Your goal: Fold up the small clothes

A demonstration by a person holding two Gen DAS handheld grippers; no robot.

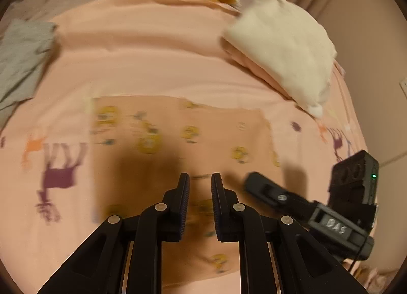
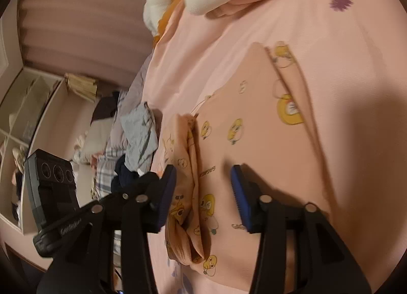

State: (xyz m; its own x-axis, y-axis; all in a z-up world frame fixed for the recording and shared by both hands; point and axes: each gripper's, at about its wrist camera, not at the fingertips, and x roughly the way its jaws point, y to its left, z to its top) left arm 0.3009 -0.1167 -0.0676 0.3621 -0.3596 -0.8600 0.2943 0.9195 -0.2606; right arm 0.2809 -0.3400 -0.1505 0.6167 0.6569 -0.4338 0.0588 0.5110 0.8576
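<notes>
Risk: the folded edge may spring back or bunch, since the right gripper [image 2: 203, 197] has its fingers part-open w/ no pad pressing the cloth; a ridge of fabric stands up between them, beside the left pad. Left gripper [image 1: 200, 202] fingers narrow, nothing visibly held, hovering over the garment; dragging could skew the fold. The small garment [image 1: 178, 136], peach w/ yellow cartoon print, lies flat on the pink bed sheet [image 1: 142, 47], approx. rectangular, centre of the bed, one side doubled over.
</notes>
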